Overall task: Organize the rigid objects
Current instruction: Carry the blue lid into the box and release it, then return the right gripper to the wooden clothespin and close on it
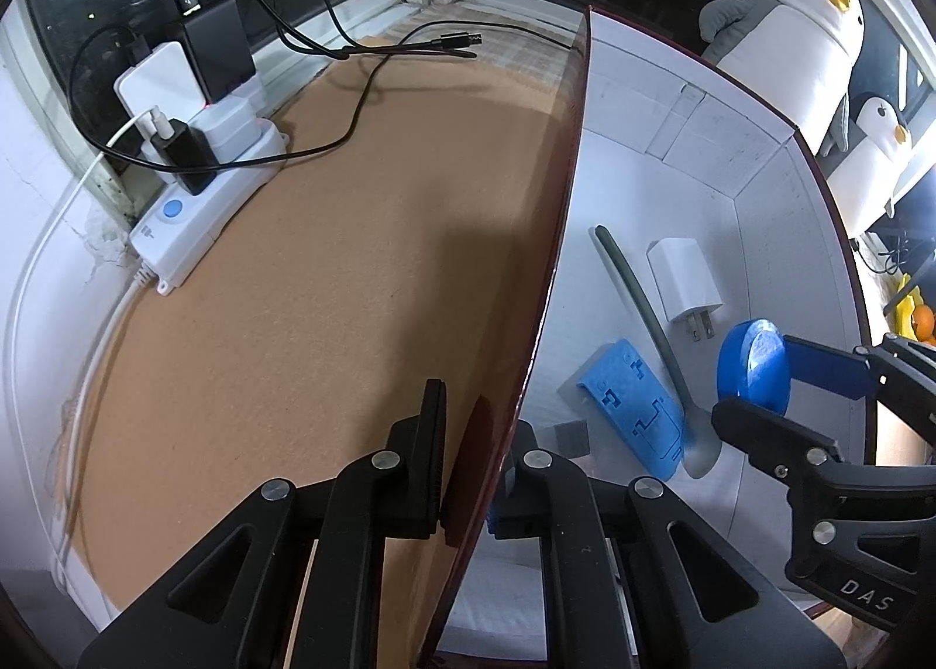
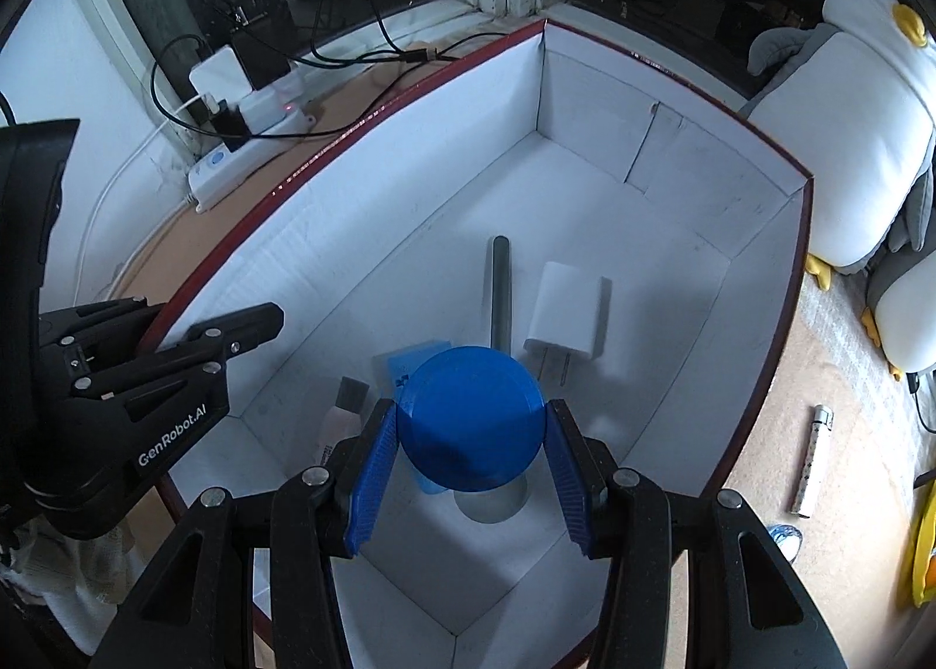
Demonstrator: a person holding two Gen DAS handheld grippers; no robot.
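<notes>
Blue lid (image 2: 468,423), round and shallow, sits clamped between the two blue pads of the right hand-held gripper (image 2: 471,449), which grasps it by its opposite edges and holds it low inside the white-lined box (image 2: 673,236), above the box floor. From the left wrist view the same lid (image 1: 753,367) hangs near the box's right wall.

Beneath and beyond the lid lie one grey spoon (image 2: 500,288), its bowl partly hidden under the lid, one white plug adapter (image 2: 566,312) just beside the spoon's handle, one blue plastic card (image 1: 640,408) with cut-out shapes, and one small tube with a dark cap (image 2: 345,411) near the left wall.

The left hand-held gripper (image 1: 468,464) is clenched on the box's red-edged left wall, one finger outside and one inside.

Outside the box, the brown surface (image 1: 327,282) carries one white power strip (image 1: 205,201) with several chargers and cables. Two plush penguins (image 2: 842,142) sit to the right, and one slim pale tube (image 2: 813,458) lies on the surface near them.
</notes>
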